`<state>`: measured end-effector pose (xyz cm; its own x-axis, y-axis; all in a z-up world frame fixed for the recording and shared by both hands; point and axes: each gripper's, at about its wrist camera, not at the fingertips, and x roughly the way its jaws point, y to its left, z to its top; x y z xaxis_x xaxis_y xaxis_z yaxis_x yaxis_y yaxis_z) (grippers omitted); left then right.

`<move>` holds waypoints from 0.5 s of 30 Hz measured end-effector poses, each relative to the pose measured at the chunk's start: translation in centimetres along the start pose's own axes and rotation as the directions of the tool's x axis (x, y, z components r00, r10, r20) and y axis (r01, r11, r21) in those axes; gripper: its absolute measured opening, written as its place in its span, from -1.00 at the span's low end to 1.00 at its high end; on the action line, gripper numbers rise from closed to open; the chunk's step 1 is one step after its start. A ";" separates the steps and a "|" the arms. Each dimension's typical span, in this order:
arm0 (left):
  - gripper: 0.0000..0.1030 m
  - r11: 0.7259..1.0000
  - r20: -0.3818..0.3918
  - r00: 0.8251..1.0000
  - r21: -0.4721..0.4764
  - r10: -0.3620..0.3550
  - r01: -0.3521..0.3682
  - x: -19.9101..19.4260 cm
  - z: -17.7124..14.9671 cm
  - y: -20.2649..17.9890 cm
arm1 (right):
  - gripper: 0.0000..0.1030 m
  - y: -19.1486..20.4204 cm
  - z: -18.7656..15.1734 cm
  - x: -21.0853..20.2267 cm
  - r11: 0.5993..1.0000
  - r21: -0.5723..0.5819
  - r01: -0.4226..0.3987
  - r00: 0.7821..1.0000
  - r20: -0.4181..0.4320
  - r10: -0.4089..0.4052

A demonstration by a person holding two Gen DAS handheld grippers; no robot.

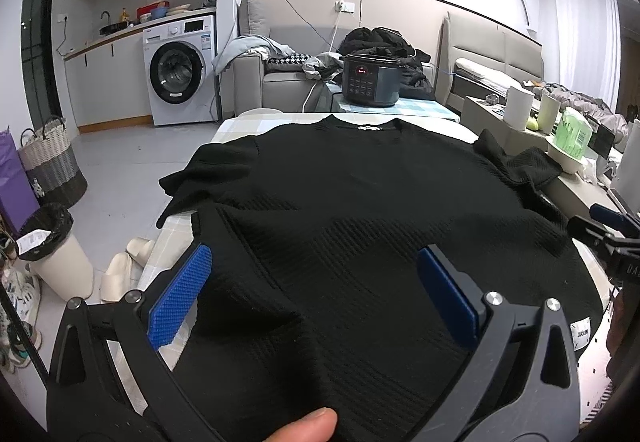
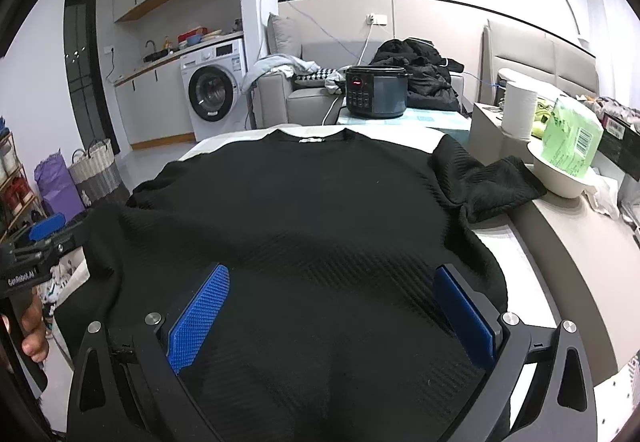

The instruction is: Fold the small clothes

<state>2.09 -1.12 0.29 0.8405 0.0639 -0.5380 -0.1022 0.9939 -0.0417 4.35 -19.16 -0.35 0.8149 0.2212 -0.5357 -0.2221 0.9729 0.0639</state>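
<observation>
A black ribbed sweater (image 1: 360, 177) lies spread flat across the desk (image 1: 236, 125), neckline with its small white label at the far edge, hem at the near edge. Its one sleeve spills over the desk's left edge, the other sleeve (image 2: 488, 177) is bunched at the right edge, just beside a white bowl (image 2: 560, 177) holding a green packet (image 2: 572, 145).

Left tongs (image 1: 316, 294) sit low over the near left part of the hem, blue pads wide apart, the knit lying between them but not pinched. A thumb (image 1: 304, 426) shows at the bottom of that view. Right tongs (image 2: 332, 310) sit over the near right part of the hem, likewise spread wide with cloth between the pads. From the right wrist view, the left tool appears at the desk's left edge with a hand (image 2: 34, 326) wrapped on its grip.

Beyond the far edge stands a dark electric cooker (image 1: 372, 81), with a white washing machine (image 1: 180, 69) further left.
</observation>
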 end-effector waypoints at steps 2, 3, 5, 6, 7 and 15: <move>0.98 1.000 -0.004 1.000 -0.003 -0.008 0.008 0.1 0.0 -0.1 | 1.00 -0.4 0.0 0.1 1.000 0.007 -0.005 1.000 0.000 0.005; 0.98 1.000 -0.005 1.000 -0.004 -0.010 0.010 0.1 0.0 -0.1 | 1.00 -0.6 0.1 0.3 1.000 0.008 -0.003 1.000 -0.005 0.003; 0.98 1.000 -0.005 1.000 -0.003 -0.012 0.012 0.2 0.0 -0.2 | 1.00 -0.9 0.1 0.3 1.000 0.009 -0.005 1.000 -0.009 0.005; 0.98 1.000 -0.006 1.000 -0.003 -0.012 0.012 0.2 0.0 -0.1 | 1.00 -1.1 0.1 0.3 1.000 0.010 -0.003 1.000 -0.005 0.003; 0.98 1.000 -0.008 1.000 -0.004 -0.012 0.012 0.2 0.0 -0.1 | 1.00 -1.2 0.1 0.3 1.000 0.009 0.001 1.000 0.000 -0.001; 0.98 0.999 -0.064 0.998 -0.053 0.002 -0.005 1.8 -0.8 2.6 | 1.00 -3.9 -0.7 0.5 0.999 0.017 0.036 0.999 -0.023 -0.035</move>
<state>2.91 1.54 -1.46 0.8046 0.0599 -0.5908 -0.1345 0.9874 -0.0830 5.25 -22.93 -1.49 0.8097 0.1851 -0.5569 -0.1837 0.9812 0.0590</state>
